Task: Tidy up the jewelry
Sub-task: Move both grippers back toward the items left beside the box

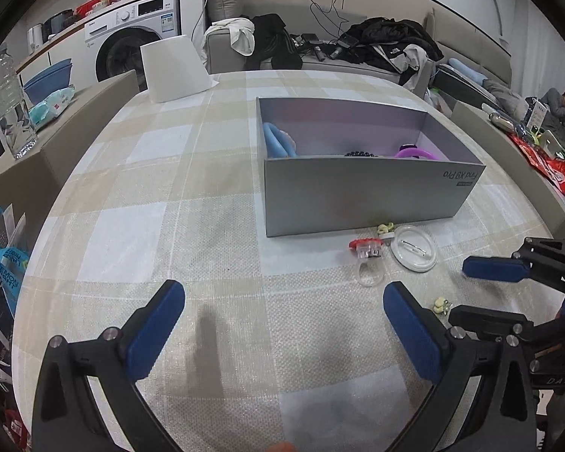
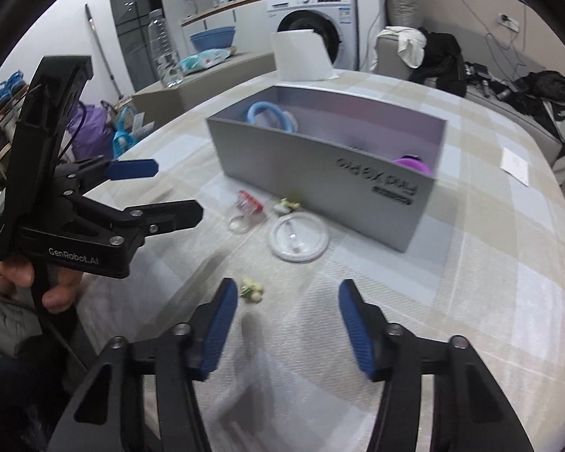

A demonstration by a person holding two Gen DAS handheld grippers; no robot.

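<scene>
Left gripper (image 1: pixel 284 324) wide open w/ nothing in it, red-top ring (image 1: pixel 366 250) + clear round dish (image 1: pixel 414 253) just in front of the grey box (image 1: pixel 358 192), right gripper (image 2: pixel 288 324) fingers apart, empty, small cream charm (image 2: pixel 251 289) right by its left pad.

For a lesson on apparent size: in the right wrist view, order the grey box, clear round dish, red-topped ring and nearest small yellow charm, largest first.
1. Grey box
2. Clear round dish
3. Red-topped ring
4. Small yellow charm, though it lies nearest the camera
</scene>
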